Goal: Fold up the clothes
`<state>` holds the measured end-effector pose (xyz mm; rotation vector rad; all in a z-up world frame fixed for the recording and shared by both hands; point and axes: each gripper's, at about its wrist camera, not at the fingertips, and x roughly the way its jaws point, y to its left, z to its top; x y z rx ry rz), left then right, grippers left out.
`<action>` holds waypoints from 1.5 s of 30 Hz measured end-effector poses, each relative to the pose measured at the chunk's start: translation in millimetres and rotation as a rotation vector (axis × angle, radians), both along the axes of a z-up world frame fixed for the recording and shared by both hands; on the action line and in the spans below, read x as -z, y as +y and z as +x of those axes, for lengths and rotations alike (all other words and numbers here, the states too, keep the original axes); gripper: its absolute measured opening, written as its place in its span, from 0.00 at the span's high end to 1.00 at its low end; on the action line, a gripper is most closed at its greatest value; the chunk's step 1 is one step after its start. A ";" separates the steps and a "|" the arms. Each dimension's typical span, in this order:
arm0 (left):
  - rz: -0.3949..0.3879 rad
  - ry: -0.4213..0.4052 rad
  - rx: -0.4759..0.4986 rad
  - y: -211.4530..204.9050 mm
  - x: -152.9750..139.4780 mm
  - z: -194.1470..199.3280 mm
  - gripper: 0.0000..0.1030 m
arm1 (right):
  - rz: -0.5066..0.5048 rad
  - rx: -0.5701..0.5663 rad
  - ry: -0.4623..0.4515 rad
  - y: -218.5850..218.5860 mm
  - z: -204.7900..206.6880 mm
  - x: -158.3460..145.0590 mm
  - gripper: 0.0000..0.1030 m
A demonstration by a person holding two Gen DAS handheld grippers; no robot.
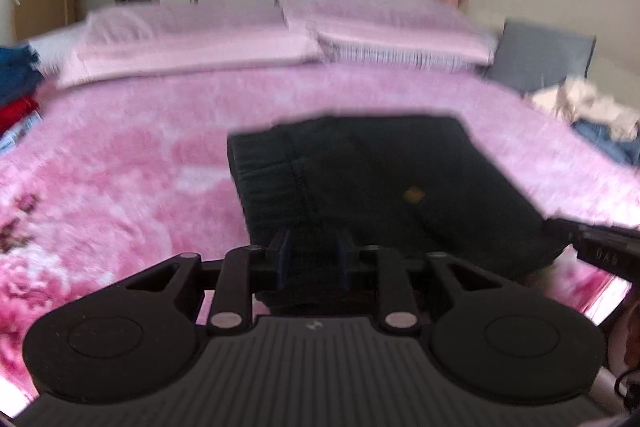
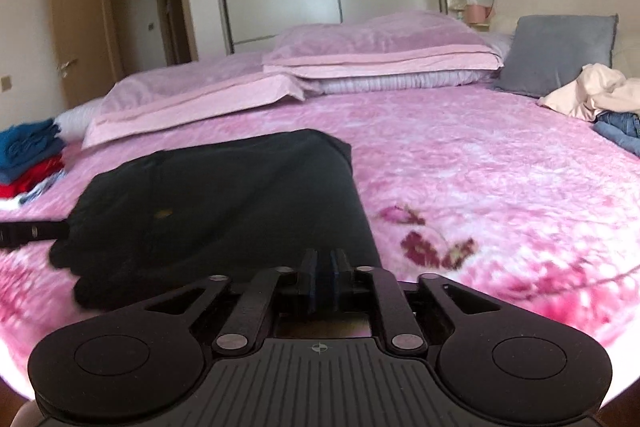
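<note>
A black garment with an elastic waistband lies folded flat on the pink bedspread. My left gripper stands over its near left edge, pads apart, with the dark cloth lying between and under them. In the right wrist view the same black garment lies ahead and to the left. My right gripper is at its near right corner, pads almost together with only a thin dark strip between them. Each gripper shows in the other's view: the right gripper and the left gripper.
A stack of folded blue and red clothes sits at the bed's left edge. An unfolded pile of cream and denim clothes lies at the right by a grey cushion. Pink pillows line the far side.
</note>
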<state>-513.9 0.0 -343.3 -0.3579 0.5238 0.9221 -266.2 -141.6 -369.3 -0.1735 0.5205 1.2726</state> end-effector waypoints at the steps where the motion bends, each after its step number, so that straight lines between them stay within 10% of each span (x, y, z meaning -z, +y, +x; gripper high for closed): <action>1: -0.016 -0.010 0.013 5.9 1.2 -1.3 0.74 | -0.002 -0.015 0.003 5.4 2.1 6.7 0.74; 11: -0.293 0.085 0.102 61.0 -33.7 9.7 0.77 | -0.239 0.003 0.138 42.4 22.8 -22.7 0.73; 19: -0.263 0.167 0.210 141.9 -77.4 16.3 0.78 | -0.446 0.261 0.328 63.7 16.9 -53.4 0.72; 28: -0.273 0.352 0.529 200.0 -51.2 43.0 0.80 | -0.400 0.596 0.416 57.5 -24.4 -69.5 0.72; 34: -0.344 0.428 0.520 212.6 -16.5 55.5 0.76 | -0.438 0.557 0.375 76.0 -28.7 -42.2 0.71; 37: -0.330 0.478 0.543 211.4 -25.4 61.8 0.76 | -0.386 0.573 0.431 70.5 -28.0 -44.1 0.53; 45: -0.315 0.466 0.618 224.2 -70.7 106.6 0.78 | -0.254 0.683 0.681 27.3 -3.5 -57.8 0.52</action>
